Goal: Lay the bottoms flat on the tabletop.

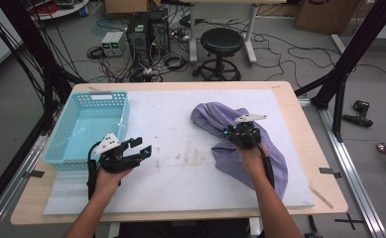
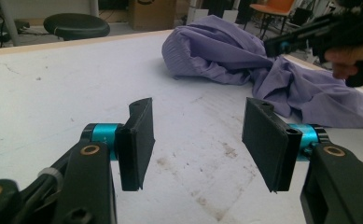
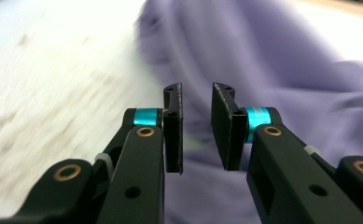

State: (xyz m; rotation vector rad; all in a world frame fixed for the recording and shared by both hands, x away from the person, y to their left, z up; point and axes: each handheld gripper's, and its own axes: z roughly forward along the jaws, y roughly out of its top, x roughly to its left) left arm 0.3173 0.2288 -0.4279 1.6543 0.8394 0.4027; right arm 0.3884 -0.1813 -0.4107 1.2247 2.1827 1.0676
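A crumpled purple cloth [image 1: 208, 116] lies on the right half of the white mat [image 1: 180, 163]. My right gripper [image 1: 235, 130] hovers over its middle, jaws pointing down at the fabric. In the right gripper view that gripper [image 3: 197, 121] has a narrow gap between its pads, with nothing pinched and the purple cloth [image 3: 272, 51] blurred behind. My left gripper [image 1: 142, 146] rests low over the bare mat near the basket. In its own view the left gripper [image 2: 198, 140] stands open and empty, facing the cloth [image 2: 216, 51] and the right gripper [image 2: 272, 45] farther off.
A light blue plastic basket [image 1: 89, 96] stands at the table's left, its inside bare. The mat between the two grippers shows faint brown stains [image 1: 190, 153]. Beyond the far table edge sit a black stool [image 1: 222, 42], computer boxes and loose cables on the floor.
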